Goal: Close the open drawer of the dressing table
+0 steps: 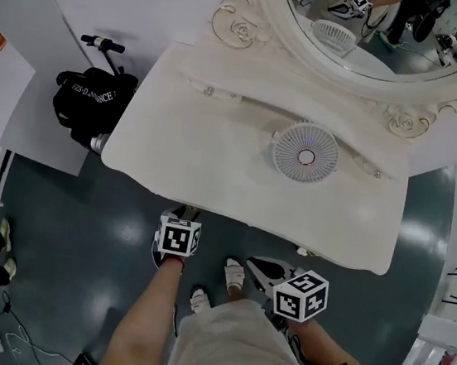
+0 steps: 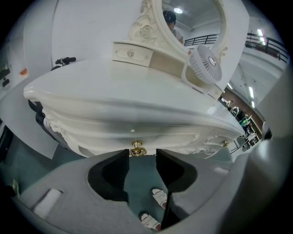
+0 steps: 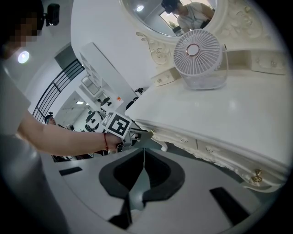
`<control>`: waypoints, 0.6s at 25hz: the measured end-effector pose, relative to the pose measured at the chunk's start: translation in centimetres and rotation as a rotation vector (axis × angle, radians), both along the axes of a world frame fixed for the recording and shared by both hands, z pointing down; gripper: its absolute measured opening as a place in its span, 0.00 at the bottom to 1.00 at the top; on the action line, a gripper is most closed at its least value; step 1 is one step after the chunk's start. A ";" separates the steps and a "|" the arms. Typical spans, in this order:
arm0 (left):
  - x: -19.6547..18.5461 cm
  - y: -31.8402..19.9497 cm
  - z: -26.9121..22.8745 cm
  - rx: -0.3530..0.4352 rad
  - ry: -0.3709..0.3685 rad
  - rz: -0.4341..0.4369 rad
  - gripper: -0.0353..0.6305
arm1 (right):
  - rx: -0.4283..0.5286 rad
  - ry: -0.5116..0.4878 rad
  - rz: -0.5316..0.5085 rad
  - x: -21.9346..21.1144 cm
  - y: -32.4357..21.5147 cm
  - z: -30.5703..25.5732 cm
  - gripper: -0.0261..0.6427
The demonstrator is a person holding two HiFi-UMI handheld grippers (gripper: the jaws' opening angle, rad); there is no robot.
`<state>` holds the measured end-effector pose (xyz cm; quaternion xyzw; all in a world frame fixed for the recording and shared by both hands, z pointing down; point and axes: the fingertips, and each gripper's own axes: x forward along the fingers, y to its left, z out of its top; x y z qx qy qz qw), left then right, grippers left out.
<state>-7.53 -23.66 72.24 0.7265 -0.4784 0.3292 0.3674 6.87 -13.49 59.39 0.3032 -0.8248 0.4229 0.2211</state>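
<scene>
Left gripper [image 2: 142,153] jaws open by brass knob [image 2: 137,149], right gripper [image 3: 143,151] jaws shut; fan [image 1: 305,151] on white tabletop [image 1: 208,150]

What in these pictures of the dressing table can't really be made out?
- Head view: the drawer front is hidden under the tabletop; the mirror is cut off by the top edge.
- Left gripper view: whether the open left gripper touches the gold knob cannot be told; it sits right at the jaw tips.
- Head view: the black bag has print too small to read.
</scene>
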 end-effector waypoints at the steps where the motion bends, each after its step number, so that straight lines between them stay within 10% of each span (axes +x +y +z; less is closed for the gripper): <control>1: 0.0 0.0 -0.4 0.007 0.002 0.000 0.31 | 0.002 -0.001 -0.001 -0.1 0.1 -0.1 0.07; 15: 2.8 1.9 -6.5 0.106 0.078 0.031 0.31 | 0.058 -0.026 0.006 -0.3 0.9 -2.6 0.07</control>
